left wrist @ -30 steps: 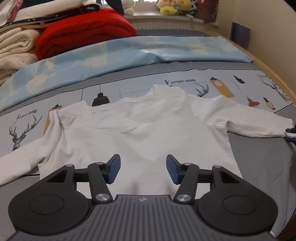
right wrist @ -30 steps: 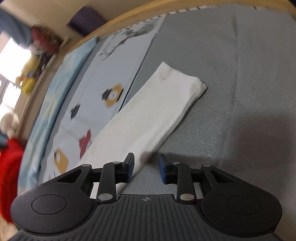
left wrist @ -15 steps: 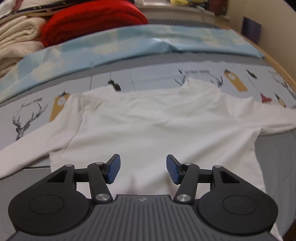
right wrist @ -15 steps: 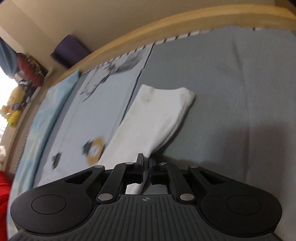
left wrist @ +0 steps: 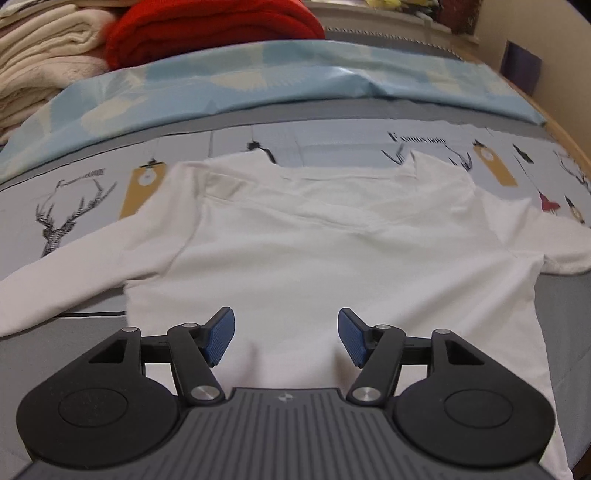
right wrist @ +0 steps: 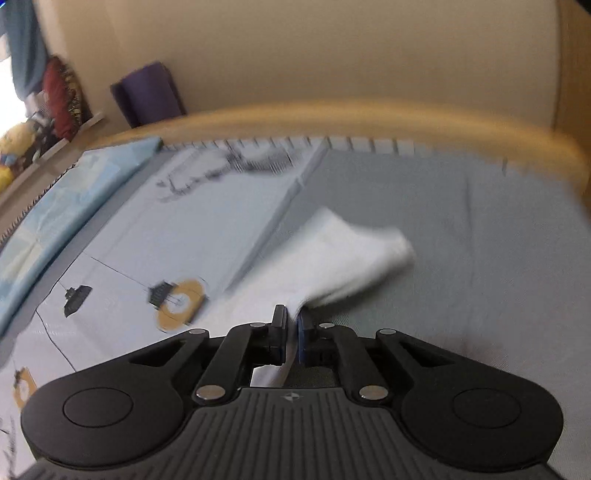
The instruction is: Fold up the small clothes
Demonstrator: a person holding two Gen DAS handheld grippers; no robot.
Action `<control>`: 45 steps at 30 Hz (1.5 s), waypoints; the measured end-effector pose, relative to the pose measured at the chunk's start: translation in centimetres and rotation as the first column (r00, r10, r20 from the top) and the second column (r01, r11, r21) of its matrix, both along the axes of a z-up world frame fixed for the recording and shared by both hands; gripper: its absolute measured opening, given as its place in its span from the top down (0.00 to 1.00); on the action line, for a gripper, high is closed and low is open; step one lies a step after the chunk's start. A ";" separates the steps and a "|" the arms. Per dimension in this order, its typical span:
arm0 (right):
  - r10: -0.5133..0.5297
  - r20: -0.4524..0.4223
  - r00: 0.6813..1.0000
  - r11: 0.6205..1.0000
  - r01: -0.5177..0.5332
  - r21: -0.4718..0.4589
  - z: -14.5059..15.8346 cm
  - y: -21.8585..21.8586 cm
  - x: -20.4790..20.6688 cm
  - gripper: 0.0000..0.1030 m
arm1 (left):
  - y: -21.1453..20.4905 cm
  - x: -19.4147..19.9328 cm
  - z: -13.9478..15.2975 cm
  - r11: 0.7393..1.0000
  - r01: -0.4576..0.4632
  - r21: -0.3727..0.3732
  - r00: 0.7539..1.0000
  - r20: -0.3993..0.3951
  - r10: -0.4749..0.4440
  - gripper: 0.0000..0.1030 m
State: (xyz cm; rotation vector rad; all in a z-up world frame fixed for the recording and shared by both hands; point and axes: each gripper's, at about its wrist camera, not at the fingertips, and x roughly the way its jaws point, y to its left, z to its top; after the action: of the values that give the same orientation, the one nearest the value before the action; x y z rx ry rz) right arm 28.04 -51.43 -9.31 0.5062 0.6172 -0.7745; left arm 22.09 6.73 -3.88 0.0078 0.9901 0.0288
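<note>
A small white long-sleeved shirt [left wrist: 332, 258] lies flat on the bed, collar away from me, sleeves spread to both sides. My left gripper [left wrist: 286, 338] is open and empty, hovering above the shirt's lower hem. In the right wrist view my right gripper [right wrist: 291, 325] is shut on the shirt's right sleeve [right wrist: 343, 266], pinching it near the cuff. The cuff end droops beyond the fingers, lifted off the grey sheet. The view is blurred by motion.
A light blue quilt [left wrist: 258, 81], a folded red blanket [left wrist: 207, 29] and cream blankets [left wrist: 40, 70] lie at the far side of the bed. The wooden bed rail [right wrist: 332, 118] curves along the right edge. A purple object [right wrist: 147, 92] leans against the wall.
My right gripper closed on the sleeve near its cuff and lifted it off the sheet. My left gripper moved left and closer over the shirt's hem, staying open.
</note>
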 end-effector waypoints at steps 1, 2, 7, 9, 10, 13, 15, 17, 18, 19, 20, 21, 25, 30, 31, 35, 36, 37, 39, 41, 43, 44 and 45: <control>0.018 -0.005 1.000 0.998 -0.018 -0.065 1.3 1.8 0.4 0.95 | 0.6 -0.1 0.2 1.000 -0.009 0.001 1.000 0.003 0.009 0.35; 0.053 0.003 0.999 0.991 -0.052 -0.120 2.5 3.9 0.8 0.95 | 1.4 -0.3 0.5 1.000 -0.020 -0.003 1.000 0.012 0.020 0.35; 0.459 0.088 0.884 0.847 -0.406 -0.344 8.7 20.2 1.7 0.95 | 5.7 -1.0 1.8 0.995 -0.100 -0.028 0.994 0.033 0.101 0.35; 0.622 0.129 0.772 0.748 -0.538 -0.389 10.1 27.7 0.7 0.95 | 7.8 -1.2 2.2 0.988 -0.146 -0.049 0.988 0.033 0.148 0.35; 0.695 0.154 0.702 0.695 -0.602 -0.392 10.5 31.5 -0.2 0.95 | 8.8 -1.2 2.4 0.984 -0.169 -0.064 0.985 0.034 0.171 0.35; 0.867 0.193 0.460 0.499 -0.798 -0.338 10.1 41.1 -2.6 0.94 | 11.5 -1.4 2.9 0.967 -0.228 -0.109 0.972 0.030 0.233 0.35; 0.943 0.161 0.292 0.321 -0.926 -0.201 8.3 46.1 -3.4 0.90 | 13.0 -1.3 3.0 0.956 -0.260 -0.134 0.964 0.020 0.265 0.35; 0.972 0.072 0.223 0.223 -0.975 0.012 5.9 49.2 -3.7 0.89 | 14.0 -1.3 3.1 0.947 -0.281 -0.155 0.958 0.013 0.286 0.35; 0.975 0.032 0.219 0.215 -0.972 0.097 5.1 49.9 -3.9 0.88 | 14.5 -1.3 3.0 0.942 -0.292 -0.166 0.955 0.010 0.298 0.35; 0.977 0.002 0.215 0.212 -0.965 0.154 4.7 50.0 -4.1 0.88 | 14.7 -1.3 2.9 0.938 -0.300 -0.175 0.952 0.008 0.306 0.35; 0.973 -0.029 0.229 0.230 -0.956 0.183 4.8 49.7 -4.4 0.88 | 15.0 -1.2 2.8 0.934 -0.306 -0.184 0.950 0.005 0.313 0.35; 0.966 -0.043 0.254 0.258 -0.948 0.188 5.2 48.9 -4.6 0.84 | 15.1 -1.1 2.6 0.930 -0.310 -0.199 0.948 0.005 0.318 0.36; 0.899 -0.036 0.437 0.435 -0.876 0.209 7.4 42.6 -4.7 0.75 | 15.4 -0.5 1.6 0.907 -0.306 -0.289 0.947 0.001 0.320 0.62; 0.723 -0.008 0.690 0.662 -0.690 0.291 5.3 32.6 -4.4 0.74 | 15.3 0.8 -0.4 0.888 -0.298 -0.351 0.946 0.020 0.325 0.82; 0.668 -0.018 0.744 0.709 -0.629 0.320 4.4 31.1 -4.3 0.74 | 15.4 1.2 -0.9 0.879 -0.312 -0.361 0.941 0.011 0.338 0.82; 0.548 -0.025 0.836 0.752 -0.479 0.453 0.3 26.4 -3.4 0.74 | 16.2 3.0 -2.7 0.820 -0.365 -0.441 0.919 -0.028 0.394 0.82; 0.532 -0.010 0.847 0.746 -0.464 0.477 -0.5 25.8 -3.2 0.74 | 16.3 3.5 -3.1 0.810 -0.375 -0.450 0.914 -0.033 0.404 0.82; 0.521 -0.003 0.853 0.740 -0.450 0.500 -1.2 25.3 -2.9 0.74 | 16.5 4.1 -3.5 0.801 -0.386 -0.458 0.909 -0.042 0.414 0.82; 0.492 0.005 0.870 0.724 -0.413 0.552 -2.2 24.3 -2.4 0.74 | 16.9 4.9 -4.3 0.775 -0.405 -0.485 0.899 -0.061 0.433 0.79; 0.472 0.010 0.881 0.710 -0.388 0.588 -2.6 23.7 -2.0 0.75 | 17.2 5.6 -4.9 0.751 -0.422 -0.508 0.891 -0.077 0.448 0.77; 0.443 -0.009 0.896 0.727 -0.354 0.588 -2.5 23.4 -1.8 0.85 | 17.5 6.2 -5.4 0.734 -0.436 -0.520 0.881 -0.079 0.467 0.74; 0.435 -0.023 0.900 0.735 -0.341 0.586 -2.4 23.3 -1.8 0.92 | 17.7 6.5 -5.5 0.727 -0.443 -0.524 0.875 -0.079 0.477 0.73; 0.430 -0.032 0.902 0.739 -0.331 0.587 -2.3 23.4 -1.7 0.94 | 17.7 6.8 -5.8 0.720 -0.452 -0.527 0.870 -0.081 0.486 0.72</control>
State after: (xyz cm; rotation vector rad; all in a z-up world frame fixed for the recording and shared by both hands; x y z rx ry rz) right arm 26.36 -28.08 -11.57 0.8372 1.0881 -0.2174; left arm 28.92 24.47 -9.66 -0.7640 0.8857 0.2220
